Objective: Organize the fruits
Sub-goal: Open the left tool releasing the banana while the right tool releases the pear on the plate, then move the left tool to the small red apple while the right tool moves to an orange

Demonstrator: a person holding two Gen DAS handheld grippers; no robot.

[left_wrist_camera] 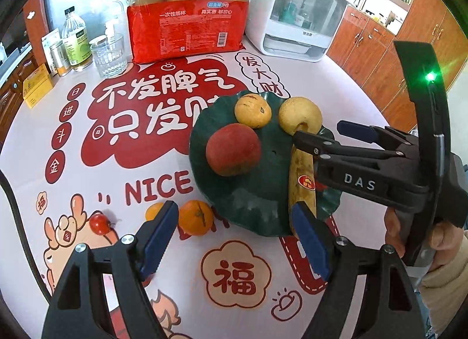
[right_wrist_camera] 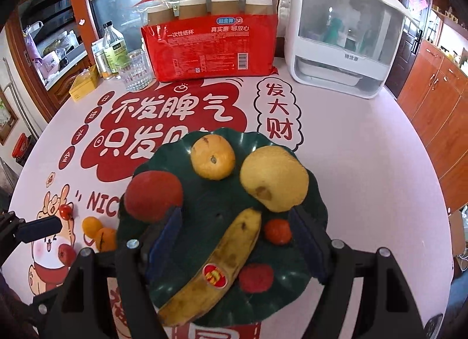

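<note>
A dark green leaf-shaped plate point(left_wrist_camera: 263, 192) point(right_wrist_camera: 210, 207) holds a red apple point(left_wrist_camera: 233, 149) point(right_wrist_camera: 154, 195), an orange-yellow fruit point(left_wrist_camera: 253, 110) point(right_wrist_camera: 212, 156), a yellow pear point(left_wrist_camera: 299, 115) point(right_wrist_camera: 274, 178), a banana point(left_wrist_camera: 302, 181) point(right_wrist_camera: 216, 266), a small tomato point(right_wrist_camera: 278, 231) and a small red fruit point(right_wrist_camera: 256, 277). Two tangerines point(left_wrist_camera: 195, 217) point(right_wrist_camera: 99, 232) and a cherry tomato point(left_wrist_camera: 99, 223) point(right_wrist_camera: 66, 211) lie on the table left of the plate. My left gripper point(left_wrist_camera: 237, 236) is open and empty above the plate's near edge. My right gripper point(right_wrist_camera: 237, 239) point(left_wrist_camera: 318, 134) is open over the banana.
A red pack of paper cups point(left_wrist_camera: 187, 20) point(right_wrist_camera: 210, 40), a white appliance point(left_wrist_camera: 298, 8) point(right_wrist_camera: 339, 34), a glass point(left_wrist_camera: 108, 53) point(right_wrist_camera: 135, 70), bottles point(left_wrist_camera: 76, 40) and a yellow box point(left_wrist_camera: 36, 86) stand at the table's far side. Wooden cabinets point(left_wrist_camera: 395, 55) are to the right.
</note>
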